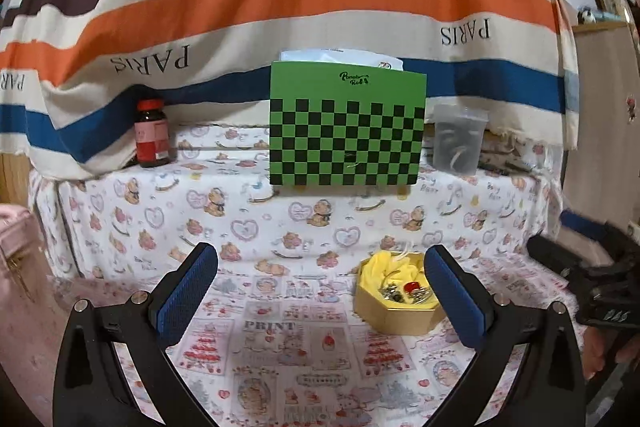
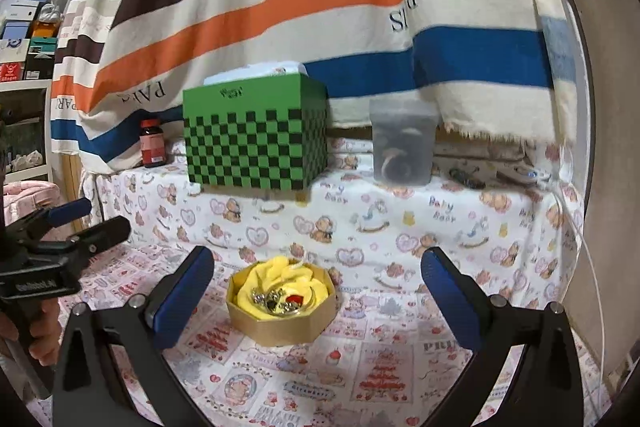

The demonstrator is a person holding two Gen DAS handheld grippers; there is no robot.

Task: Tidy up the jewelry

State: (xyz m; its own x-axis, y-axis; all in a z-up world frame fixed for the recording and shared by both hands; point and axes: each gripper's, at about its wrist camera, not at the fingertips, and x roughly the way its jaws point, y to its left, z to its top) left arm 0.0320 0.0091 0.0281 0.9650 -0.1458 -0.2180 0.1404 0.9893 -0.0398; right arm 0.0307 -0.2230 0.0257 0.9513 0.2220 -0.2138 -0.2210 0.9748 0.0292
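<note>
A small gold polygonal box (image 1: 396, 311) lined with yellow cloth holds several jewelry pieces (image 1: 404, 291) on the printed tablecloth; it also shows in the right wrist view (image 2: 282, 319), with the jewelry (image 2: 280, 301) inside. A green and black checkered box (image 1: 346, 131) stands on the raised shelf behind, also in the right wrist view (image 2: 254, 139). My left gripper (image 1: 320, 291) is open and empty, left of the gold box. My right gripper (image 2: 318, 295) is open and empty, with the gold box between its fingers, further ahead.
A dark bottle with a red cap (image 1: 152, 133) stands left of the green box. A clear plastic container (image 1: 458, 139) stands to its right, also in the right wrist view (image 2: 402, 143). A striped cloth (image 1: 280, 7) hangs behind. A pink case (image 1: 16, 259) sits at far left.
</note>
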